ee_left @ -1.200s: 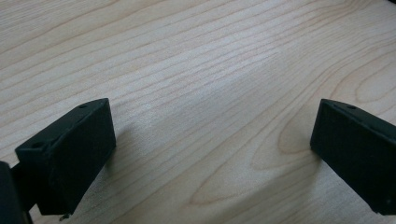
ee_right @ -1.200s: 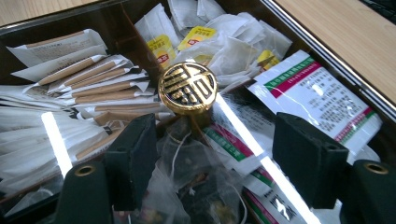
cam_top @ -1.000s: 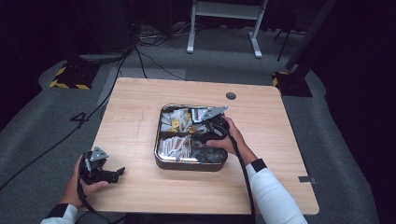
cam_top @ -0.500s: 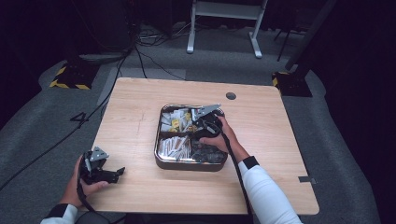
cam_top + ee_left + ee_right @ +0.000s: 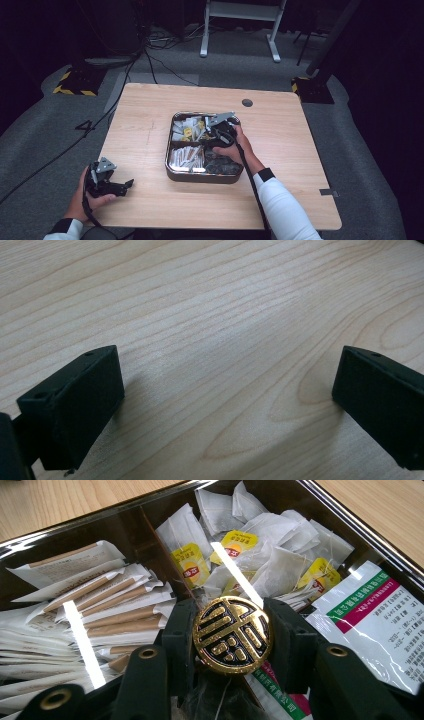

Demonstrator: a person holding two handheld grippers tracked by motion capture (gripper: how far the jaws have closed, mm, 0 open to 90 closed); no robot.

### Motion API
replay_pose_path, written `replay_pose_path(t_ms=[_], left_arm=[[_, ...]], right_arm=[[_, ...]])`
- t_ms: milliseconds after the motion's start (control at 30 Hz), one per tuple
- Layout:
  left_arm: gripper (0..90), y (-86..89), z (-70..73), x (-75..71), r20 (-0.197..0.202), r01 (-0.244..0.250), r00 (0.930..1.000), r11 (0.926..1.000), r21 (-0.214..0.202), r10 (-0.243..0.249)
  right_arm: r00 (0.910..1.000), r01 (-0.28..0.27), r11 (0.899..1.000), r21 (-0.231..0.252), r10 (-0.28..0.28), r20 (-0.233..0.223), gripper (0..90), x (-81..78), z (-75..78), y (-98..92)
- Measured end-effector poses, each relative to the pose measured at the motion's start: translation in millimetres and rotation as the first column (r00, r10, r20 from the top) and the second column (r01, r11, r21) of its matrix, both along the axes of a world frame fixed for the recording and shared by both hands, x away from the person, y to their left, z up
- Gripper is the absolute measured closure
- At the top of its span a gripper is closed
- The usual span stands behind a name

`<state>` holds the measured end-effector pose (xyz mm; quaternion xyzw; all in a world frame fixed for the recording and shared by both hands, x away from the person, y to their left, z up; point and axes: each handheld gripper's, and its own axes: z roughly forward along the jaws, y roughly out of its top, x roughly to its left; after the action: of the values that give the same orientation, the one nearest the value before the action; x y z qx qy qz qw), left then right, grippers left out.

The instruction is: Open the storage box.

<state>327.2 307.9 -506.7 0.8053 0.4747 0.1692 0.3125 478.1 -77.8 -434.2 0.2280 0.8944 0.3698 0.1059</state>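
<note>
A square metal tray (image 5: 170,167) with dividers sits mid-table, holding tea bags (image 5: 187,131) and paper-wrapped sticks (image 5: 186,157). My right gripper (image 5: 220,131) reaches down into its middle. In the right gripper view its jaws have just been closing, and the pads (image 5: 287,640) now press both sides of a round black-and-gold knob (image 5: 232,635) at the tray's centre. Tea bags (image 5: 260,555) lie beyond it and sticks (image 5: 100,605) to its left. My left gripper (image 5: 122,187) rests at the table's near left, open wide (image 5: 227,405) over bare wood.
A white sachet with green and red stripes (image 5: 370,615) lies in the tray to the right of the knob. A dark round grommet (image 5: 247,103) sits in the tabletop behind the tray. Bare wood (image 5: 300,145) lies on both sides of the tray.
My right gripper has edged slightly left over the tray's middle. The left hand and its gripper have stayed where they were.
</note>
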Motion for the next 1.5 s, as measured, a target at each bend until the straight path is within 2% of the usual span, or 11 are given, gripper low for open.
replay_pose_path(t_ms=[233, 433, 600, 1300, 1500], left_arm=[[0.4, 0.1, 0.0, 0.1, 0.0, 0.001, 1.0, 1.0, 0.001, -0.001], [0.4, 0.1, 0.0, 0.1, 0.0, 0.002, 1.0, 1.0, 0.001, -0.002], [0.4, 0.1, 0.1, 0.0, -0.001, 0.001, 1.0, 1.0, 0.001, -0.001], [0.4, 0.0, 0.0, 0.0, 0.0, 0.0, 1.0, 1.0, 0.0, 0.0], [0.4, 0.0, 0.0, 0.0, 0.0, 0.0, 1.0, 1.0, 0.0, 0.0]], right_arm=[[1.0, 0.005, 1.0, 0.009, -0.005, 0.004, 59.4, -1.2, 3.6, -1.4], [0.9997, 0.009, 1.0, 0.023, -0.01, 0.021, 59.5, -4.5, 14.9, -4.9], [0.9994, 0.002, 1.0, 0.012, -0.003, 0.034, 59.5, -5.7, 22.1, -6.0], [0.9972, 0.005, 1.0, 0.025, -0.007, 0.074, 59.6, -12.7, 54.2, -19.9], [0.9962, 0.01, 1.0, 0.013, -0.011, 0.086, 59.6, -14.2, 58.1, -26.8]])
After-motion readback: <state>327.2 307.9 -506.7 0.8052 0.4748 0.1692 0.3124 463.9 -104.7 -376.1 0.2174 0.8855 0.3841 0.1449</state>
